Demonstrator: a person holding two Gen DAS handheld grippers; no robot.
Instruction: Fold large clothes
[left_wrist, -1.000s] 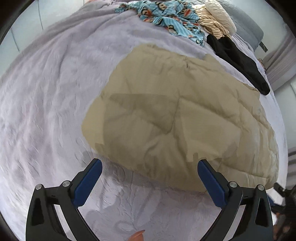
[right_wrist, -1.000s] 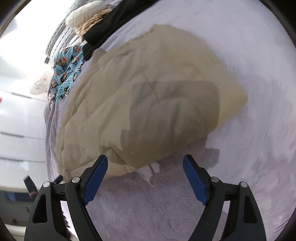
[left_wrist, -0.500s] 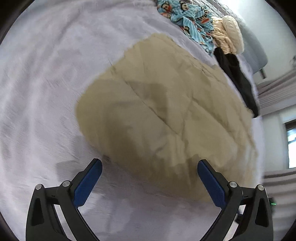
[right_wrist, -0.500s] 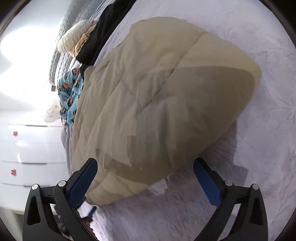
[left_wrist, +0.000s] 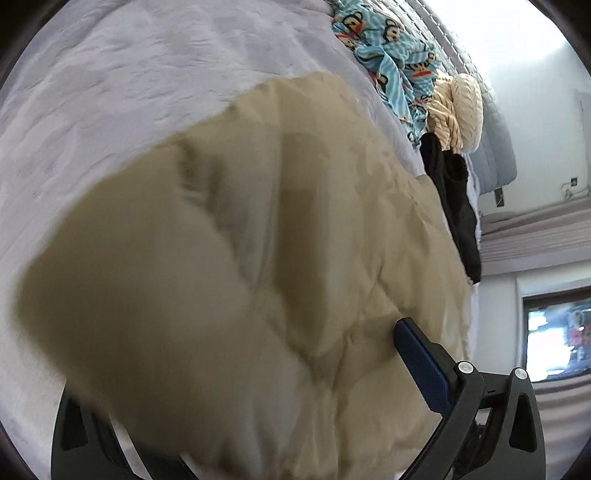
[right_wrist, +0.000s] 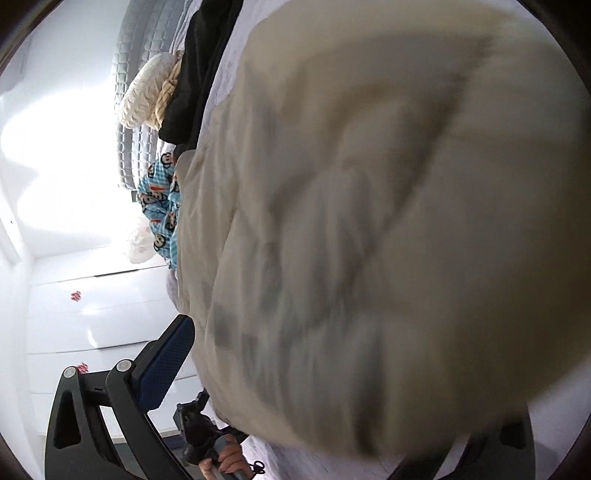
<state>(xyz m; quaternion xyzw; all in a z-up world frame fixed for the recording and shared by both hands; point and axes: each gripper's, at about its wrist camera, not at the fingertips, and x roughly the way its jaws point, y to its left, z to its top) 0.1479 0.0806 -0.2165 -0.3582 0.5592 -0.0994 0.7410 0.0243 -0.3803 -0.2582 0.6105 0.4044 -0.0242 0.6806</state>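
A large beige padded garment (left_wrist: 303, 229) lies folded on the bed and fills most of both views; it also shows in the right wrist view (right_wrist: 369, 221). My left gripper (left_wrist: 258, 369) is open, its jaws wide around the garment's near edge; only the right blue pad (left_wrist: 417, 362) shows, the other is hidden by fabric. My right gripper (right_wrist: 351, 369) is open around the opposite near corner; only its left blue pad (right_wrist: 166, 362) shows. The near fabric is blurred.
The bed has a pale lilac cover (left_wrist: 129, 92). At its far end lie a blue cartoon-print garment (left_wrist: 388, 48), a cream knit (left_wrist: 461, 107) and a black garment (left_wrist: 454, 206). White drawers (right_wrist: 92, 314) stand beside the bed. A grey headboard (right_wrist: 147, 55) is behind.
Both grippers have moved forward to the beige garment. Its near edge now sits between the open jaws and hides one finger of each.
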